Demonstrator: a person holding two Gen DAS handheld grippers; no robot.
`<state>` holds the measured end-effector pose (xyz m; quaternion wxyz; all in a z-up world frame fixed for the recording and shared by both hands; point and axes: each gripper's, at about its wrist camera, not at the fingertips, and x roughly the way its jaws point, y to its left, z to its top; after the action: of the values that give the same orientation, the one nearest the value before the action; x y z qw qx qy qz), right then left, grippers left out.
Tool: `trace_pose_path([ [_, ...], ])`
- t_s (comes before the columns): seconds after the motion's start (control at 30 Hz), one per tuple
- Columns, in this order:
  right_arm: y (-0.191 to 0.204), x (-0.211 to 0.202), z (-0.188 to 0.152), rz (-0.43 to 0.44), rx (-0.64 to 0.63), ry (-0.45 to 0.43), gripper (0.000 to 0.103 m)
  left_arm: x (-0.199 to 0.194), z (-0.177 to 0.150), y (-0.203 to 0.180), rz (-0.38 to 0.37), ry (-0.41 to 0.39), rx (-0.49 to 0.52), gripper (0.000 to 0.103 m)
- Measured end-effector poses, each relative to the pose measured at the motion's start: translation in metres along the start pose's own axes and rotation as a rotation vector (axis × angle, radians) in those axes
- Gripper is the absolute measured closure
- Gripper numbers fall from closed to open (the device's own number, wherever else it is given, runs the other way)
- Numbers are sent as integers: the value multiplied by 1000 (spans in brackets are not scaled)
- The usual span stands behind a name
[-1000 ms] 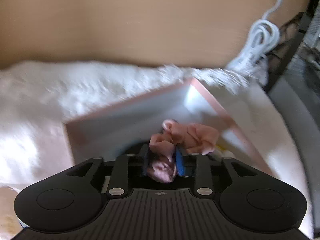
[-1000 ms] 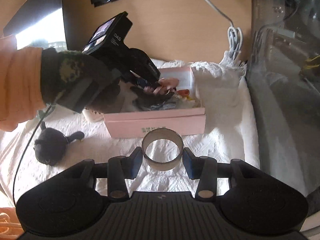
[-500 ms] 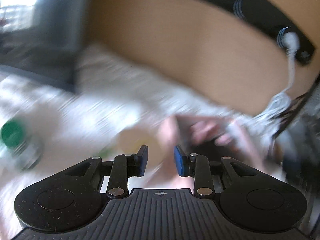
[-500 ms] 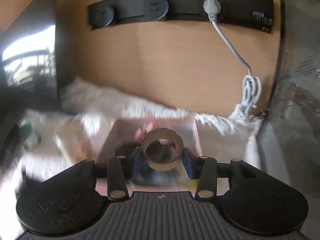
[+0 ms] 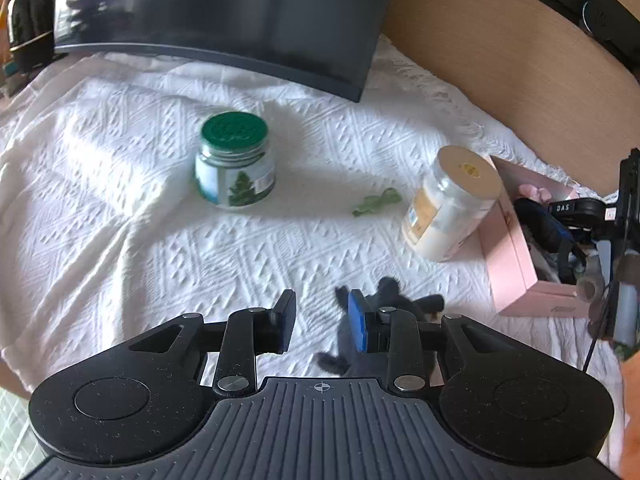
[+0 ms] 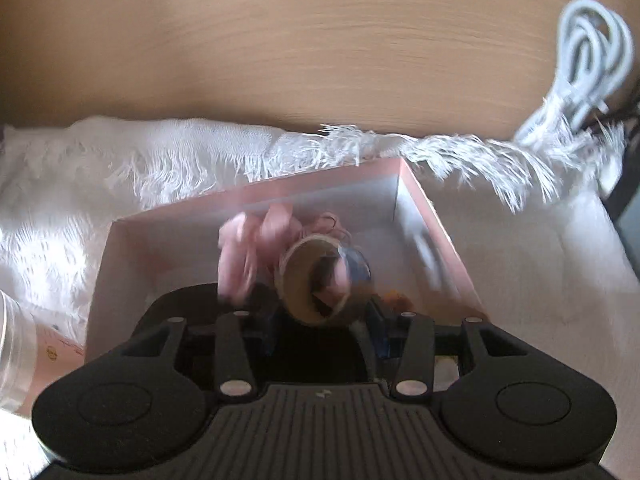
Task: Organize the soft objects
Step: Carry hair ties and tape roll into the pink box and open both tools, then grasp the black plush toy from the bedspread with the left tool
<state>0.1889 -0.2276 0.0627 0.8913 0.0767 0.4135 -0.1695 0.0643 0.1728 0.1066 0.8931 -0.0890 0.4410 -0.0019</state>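
Note:
My left gripper [image 5: 321,322] is open and empty just above the white cloth; a dark grey plush toy [image 5: 394,304] lies under and beside its right finger. A small green ribbon [image 5: 376,203] lies further out. The pink box [image 5: 514,258] stands at the right, and my other gripper reaches into it. In the right wrist view my right gripper [image 6: 326,322] hangs over the pink box [image 6: 436,216] with its fingers apart. A brown tape ring [image 6: 314,280] sits tilted just ahead of them, beside a pink scrunchie [image 6: 256,244]. I cannot tell whether the ring still touches the fingers.
A green-lidded jar [image 5: 234,160] and a clear jar with a tan lid [image 5: 452,204] stand on the white cloth [image 5: 120,160]. A dark monitor [image 5: 224,12] stands at the back. A wooden panel [image 6: 320,40] and a coiled white cable [image 6: 588,60] lie behind the box.
My left gripper let go of the pink scrunchie in the box and swung left over the cloth. My right gripper carried the tape ring over the box, and its fingers have opened wider.

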Motion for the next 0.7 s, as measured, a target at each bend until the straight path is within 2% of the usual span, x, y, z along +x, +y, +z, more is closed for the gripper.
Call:
trace_pose_path([
  [0.1,3,0,2,-7,-20,13,57,-3,-3,1,-8,-8,23,71],
  [0.17,3,-2,3,-14,-32,21,46,-3,-5,-4,-20,-8,50,71],
  [0.3,-5,-22,0,37,-1,30,23,-2,-8,-15,-43,-3,106,71],
  [0.47,-5,-73,-16,28,-17,-86,19,9,-12,-35,-59,5,200,71],
  [0.7,0,-138,-49,18,-144,-212,15,24,-19,-58,-117,14,296,70],
])
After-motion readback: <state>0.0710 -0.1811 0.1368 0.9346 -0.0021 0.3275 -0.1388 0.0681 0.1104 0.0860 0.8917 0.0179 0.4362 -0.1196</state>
